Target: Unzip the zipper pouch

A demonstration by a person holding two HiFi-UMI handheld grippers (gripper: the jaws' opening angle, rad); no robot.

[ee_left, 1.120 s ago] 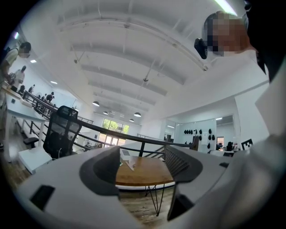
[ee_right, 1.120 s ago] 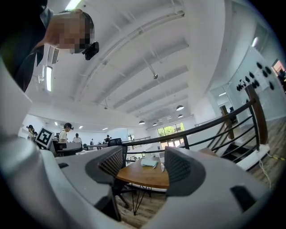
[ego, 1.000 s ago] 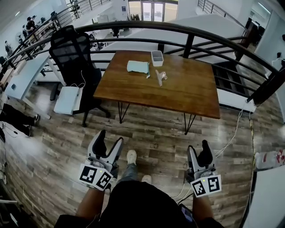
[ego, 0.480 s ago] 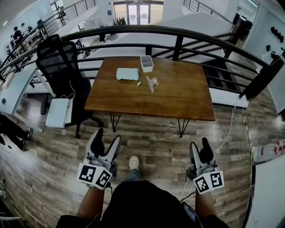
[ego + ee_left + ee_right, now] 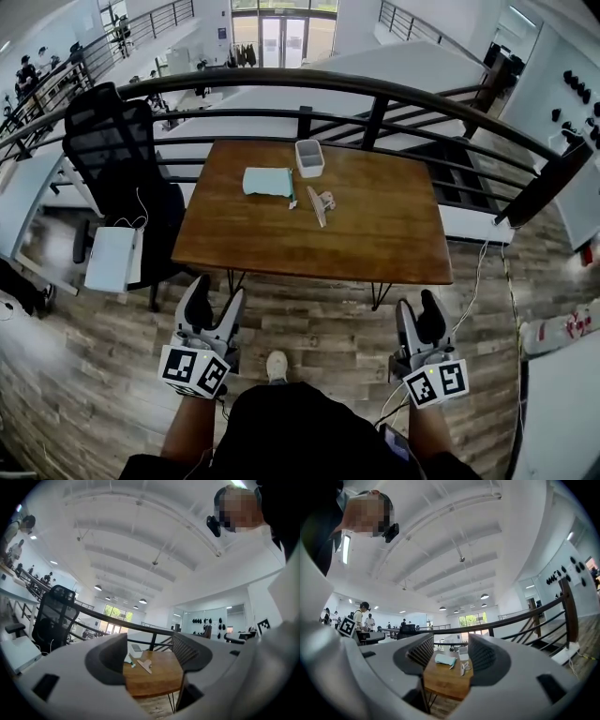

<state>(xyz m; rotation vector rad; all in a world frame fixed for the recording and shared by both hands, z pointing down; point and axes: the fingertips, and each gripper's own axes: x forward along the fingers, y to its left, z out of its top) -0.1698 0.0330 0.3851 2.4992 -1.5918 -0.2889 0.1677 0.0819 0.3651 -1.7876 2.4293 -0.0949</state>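
Head view shows the table (image 5: 375, 234) closer than a second ago, the teal zipper pouch (image 5: 267, 181) untouched on its far left part, my left gripper (image 5: 216, 295) and right gripper (image 5: 417, 309) both apart and empty, the right's jaws having just narrowed slightly, so I'm only approaching.

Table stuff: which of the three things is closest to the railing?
The white tub, at the table's far edge beside the railing. The teal pouch and the clip lie farther in.
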